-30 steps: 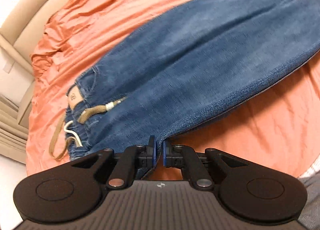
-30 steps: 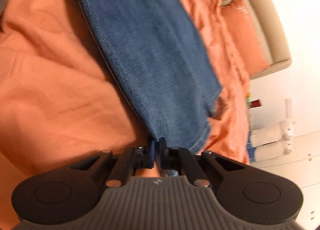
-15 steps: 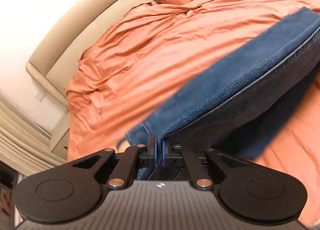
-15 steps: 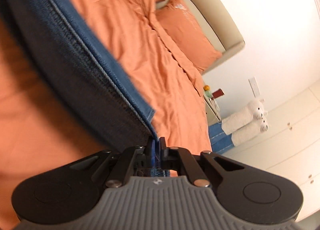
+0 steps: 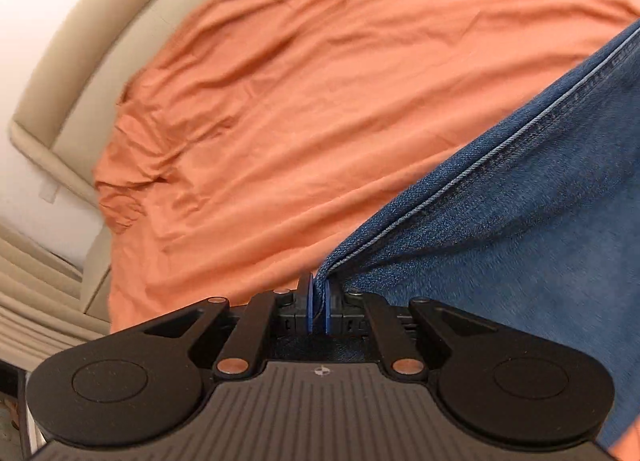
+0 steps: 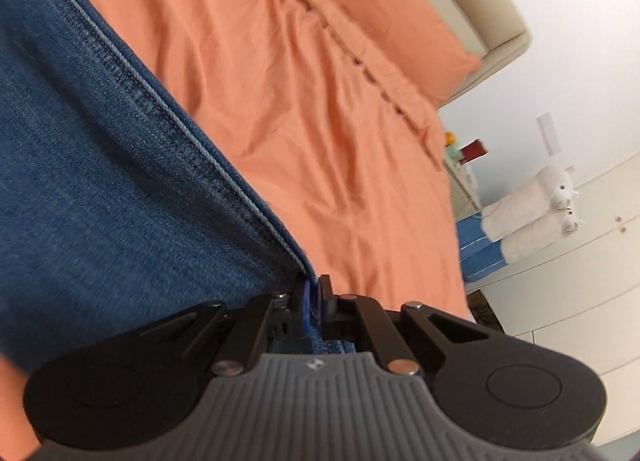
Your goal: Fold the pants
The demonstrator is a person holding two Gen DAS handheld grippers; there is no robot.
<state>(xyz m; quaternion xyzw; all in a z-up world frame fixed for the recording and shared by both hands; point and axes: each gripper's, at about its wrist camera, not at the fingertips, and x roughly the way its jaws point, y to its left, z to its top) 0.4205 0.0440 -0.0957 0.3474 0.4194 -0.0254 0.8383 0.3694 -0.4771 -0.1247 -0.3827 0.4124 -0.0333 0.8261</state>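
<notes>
The blue denim pants [image 5: 520, 221] hang lifted above the orange bed, stretched between my two grippers. My left gripper [image 5: 318, 301] is shut on the pants' seamed edge, with the cloth running up and to the right. In the right wrist view the pants [image 6: 100, 181] fill the left side, and my right gripper [image 6: 314, 301] is shut on their stitched edge. The waistband and drawstring are out of sight.
The orange bedspread [image 5: 300, 101] lies wrinkled below. A beige headboard [image 5: 80, 41] curves at the left. An orange pillow [image 6: 400, 33] lies at the head of the bed. A nightstand with small items [image 6: 464, 157], white plush toys [image 6: 532, 209] and white cupboards stand at the right.
Both grippers lifted the pants' near edge off the bed and carried it up and forward. The pants lay flat a second ago; now they hang taut between the grippers.
</notes>
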